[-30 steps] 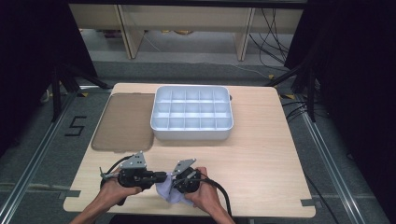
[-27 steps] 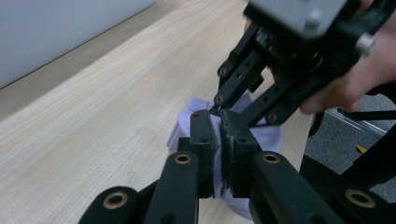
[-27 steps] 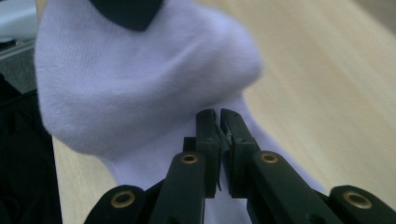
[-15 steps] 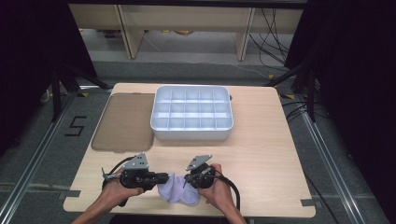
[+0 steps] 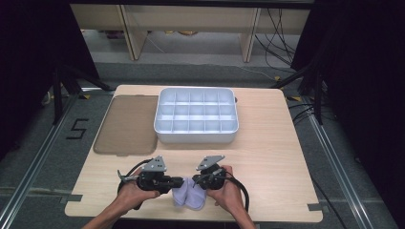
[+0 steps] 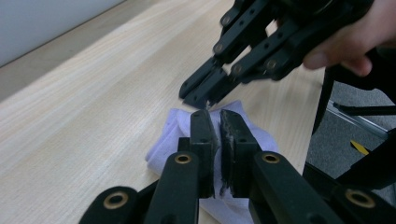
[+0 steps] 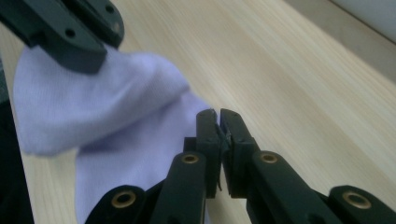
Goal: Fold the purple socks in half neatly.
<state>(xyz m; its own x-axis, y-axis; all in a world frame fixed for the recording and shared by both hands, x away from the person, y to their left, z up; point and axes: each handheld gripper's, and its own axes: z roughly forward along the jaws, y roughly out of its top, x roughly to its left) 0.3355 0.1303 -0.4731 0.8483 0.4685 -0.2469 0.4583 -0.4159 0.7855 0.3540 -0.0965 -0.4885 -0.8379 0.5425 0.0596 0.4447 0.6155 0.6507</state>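
High view: one lilac cloth [image 5: 189,197], two grippers, one tray [image 5: 196,116].

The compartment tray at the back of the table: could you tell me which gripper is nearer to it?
Right, slightly. The right gripper sits below the tray's middle; the left gripper lies farther left.
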